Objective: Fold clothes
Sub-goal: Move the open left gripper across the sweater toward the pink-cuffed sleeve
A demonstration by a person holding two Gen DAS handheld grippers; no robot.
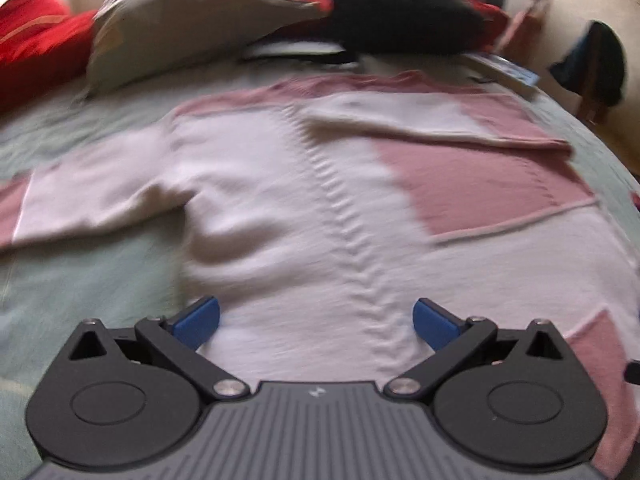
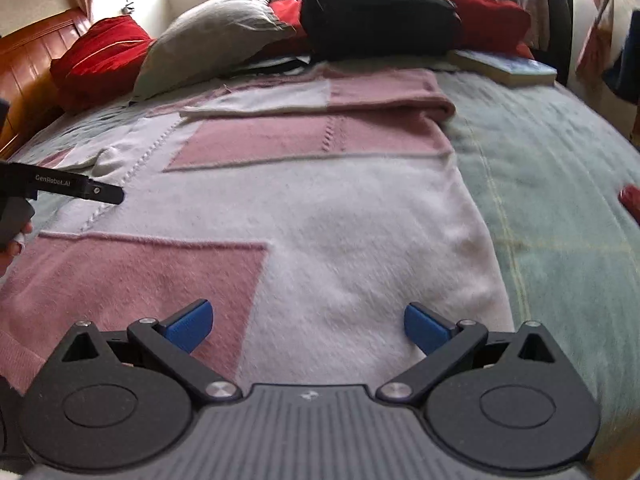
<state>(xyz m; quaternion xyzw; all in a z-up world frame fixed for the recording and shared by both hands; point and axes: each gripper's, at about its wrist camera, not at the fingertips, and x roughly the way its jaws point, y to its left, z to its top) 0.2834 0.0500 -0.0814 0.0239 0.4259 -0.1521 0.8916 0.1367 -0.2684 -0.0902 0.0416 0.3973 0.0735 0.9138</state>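
Observation:
A white and pink patchwork sweater (image 1: 288,184) lies flat on the pale green bedspread (image 1: 80,280). One sleeve stretches out to the left, and the other sleeve (image 2: 320,94) is folded across the garment's far part. My left gripper (image 1: 316,322) hovers open over the white lower part of the sweater, with nothing between its blue pads. My right gripper (image 2: 308,326) is open above the same sweater (image 2: 352,216) near its right side, also holding nothing. The left gripper's black body (image 2: 76,190) shows at the left edge of the right wrist view.
At the far end of the bed are red cushions (image 2: 100,52), a grey pillow (image 2: 216,32), a black backpack (image 2: 376,8) and a book (image 2: 508,66). A wooden headboard (image 2: 24,76) stands far left. A small red object (image 2: 630,196) lies on the bedspread (image 2: 552,200) at the right edge.

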